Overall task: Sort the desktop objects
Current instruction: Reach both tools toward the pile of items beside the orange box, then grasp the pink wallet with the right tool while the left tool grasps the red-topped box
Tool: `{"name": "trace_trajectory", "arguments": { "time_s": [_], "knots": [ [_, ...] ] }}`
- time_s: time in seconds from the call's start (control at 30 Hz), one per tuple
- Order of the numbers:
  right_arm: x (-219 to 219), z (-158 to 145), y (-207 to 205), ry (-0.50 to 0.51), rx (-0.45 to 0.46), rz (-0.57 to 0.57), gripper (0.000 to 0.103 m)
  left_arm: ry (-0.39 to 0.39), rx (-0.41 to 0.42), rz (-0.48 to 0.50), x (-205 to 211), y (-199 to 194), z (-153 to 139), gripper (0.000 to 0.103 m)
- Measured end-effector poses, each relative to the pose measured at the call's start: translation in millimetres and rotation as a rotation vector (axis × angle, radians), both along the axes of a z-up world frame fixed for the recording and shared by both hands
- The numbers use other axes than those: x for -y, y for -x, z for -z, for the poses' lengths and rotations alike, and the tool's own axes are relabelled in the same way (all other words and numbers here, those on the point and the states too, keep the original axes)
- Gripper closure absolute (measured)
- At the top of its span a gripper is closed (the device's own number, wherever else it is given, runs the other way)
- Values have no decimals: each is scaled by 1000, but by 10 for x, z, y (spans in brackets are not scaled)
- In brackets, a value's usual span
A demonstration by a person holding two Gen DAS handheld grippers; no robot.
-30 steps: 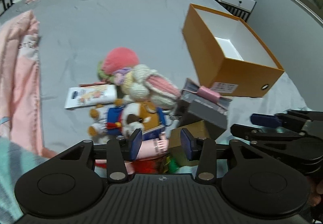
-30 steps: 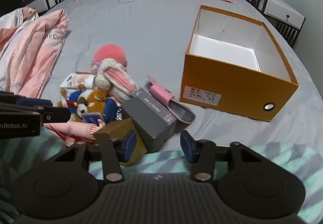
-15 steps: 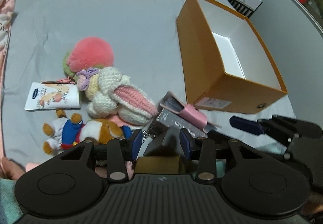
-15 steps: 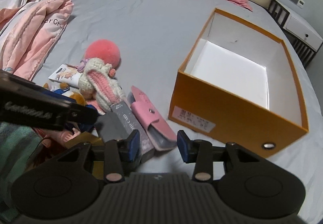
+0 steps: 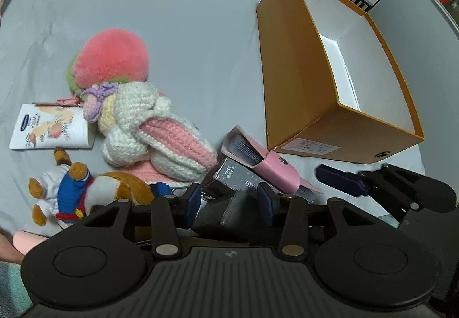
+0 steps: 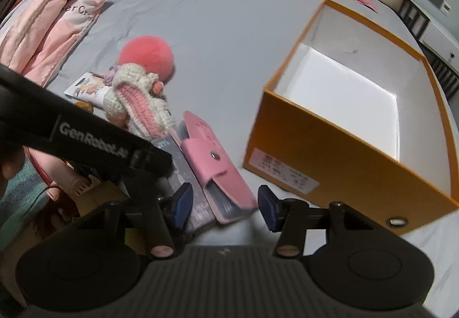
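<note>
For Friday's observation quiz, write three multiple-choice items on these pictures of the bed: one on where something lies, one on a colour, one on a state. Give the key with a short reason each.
1. Where does the pink card holder lie?
A. inside the box
B. on the grey carton, near the box
C. under the pillow

2. What colour is the outside of the box?
A. orange
B. green
C. black

3. What state is the box in?
A. shut with a lid
B. full of toys
C. open and empty

Key: 1 B, the holder rests partly on the carton, just outside the box's labelled end. 2 A, its outer walls are orange and the inside is white. 3 C, there is no lid and only the bare white floor shows inside, while the right gripper hangs open around the holder's near end.
</note>
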State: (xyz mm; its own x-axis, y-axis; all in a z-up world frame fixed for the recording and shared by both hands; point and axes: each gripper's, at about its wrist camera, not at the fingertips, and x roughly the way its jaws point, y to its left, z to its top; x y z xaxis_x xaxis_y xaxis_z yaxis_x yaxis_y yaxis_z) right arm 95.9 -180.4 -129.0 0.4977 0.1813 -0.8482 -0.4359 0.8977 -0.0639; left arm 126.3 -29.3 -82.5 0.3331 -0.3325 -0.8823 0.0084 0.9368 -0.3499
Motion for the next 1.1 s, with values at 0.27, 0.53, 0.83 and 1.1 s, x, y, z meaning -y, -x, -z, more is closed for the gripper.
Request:
{"name": "trace_trajectory", "arguments": {
  "time_s": [0.27,0.53,0.83,1.1],
  "knots": [
    [-56,-14,37,-1,1,-3,73,37,-2,15,6,27,6,61],
    [-22,-26,22,5,-17,21,75,39,13,38,31,60,10,63],
    [-254,20,-78,108,42,-71,73,2,31,43,14,87,-34,68],
    [-120,-37,-15,62,-16,-51,79,35,13,38,-21,59,-18,68]
  ]
}}
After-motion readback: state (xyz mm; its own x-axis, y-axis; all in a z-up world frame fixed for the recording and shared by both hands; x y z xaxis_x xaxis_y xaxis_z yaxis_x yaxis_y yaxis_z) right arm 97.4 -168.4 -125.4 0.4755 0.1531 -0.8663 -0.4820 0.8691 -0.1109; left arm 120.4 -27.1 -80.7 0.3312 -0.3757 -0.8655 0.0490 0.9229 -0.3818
